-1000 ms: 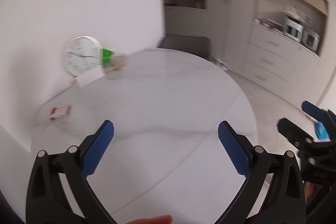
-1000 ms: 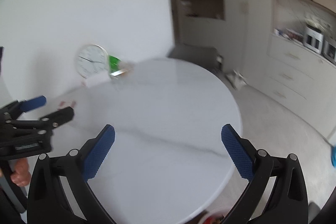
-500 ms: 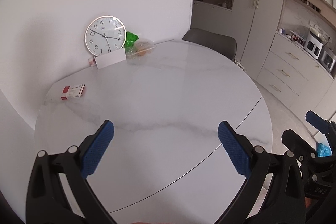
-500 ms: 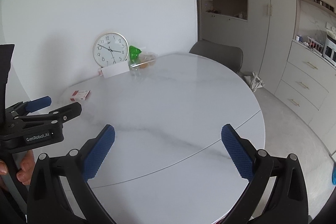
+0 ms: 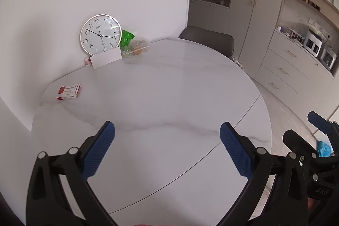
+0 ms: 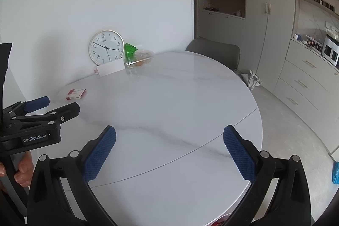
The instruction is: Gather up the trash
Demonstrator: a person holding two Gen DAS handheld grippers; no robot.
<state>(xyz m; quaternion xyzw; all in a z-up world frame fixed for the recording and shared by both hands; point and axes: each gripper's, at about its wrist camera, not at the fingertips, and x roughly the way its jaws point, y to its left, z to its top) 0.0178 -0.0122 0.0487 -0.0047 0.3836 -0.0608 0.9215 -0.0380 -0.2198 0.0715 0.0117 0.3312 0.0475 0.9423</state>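
A crumpled clear plastic bag [image 5: 137,47] [image 6: 139,57] with food scraps lies at the far side of the round white marble table [image 5: 169,88] [image 6: 169,99], beside a green bag [image 5: 126,37] [image 6: 129,50]. A red-and-white small box [image 5: 68,91] [image 6: 75,94] lies flat at the table's left. My left gripper [image 5: 167,128] [image 6: 60,104] hovers open over the near part of the table, holding nothing. My right gripper [image 6: 169,130] [image 5: 300,126] is open beside it on the right, also holding nothing. Both are far from the bags.
A wall clock [image 5: 100,35] leans on the wall behind a white card [image 5: 106,59]. A grey chair [image 5: 208,39] stands behind the table. Cabinets and drawers [image 6: 307,82] line the right side. On the floor lie a white bag [image 6: 253,77] and a blue object [image 5: 323,148].
One second ago both views were blurred by motion; they have steadied, and the clock and bags now sit farther right in view. Both grippers stay open.
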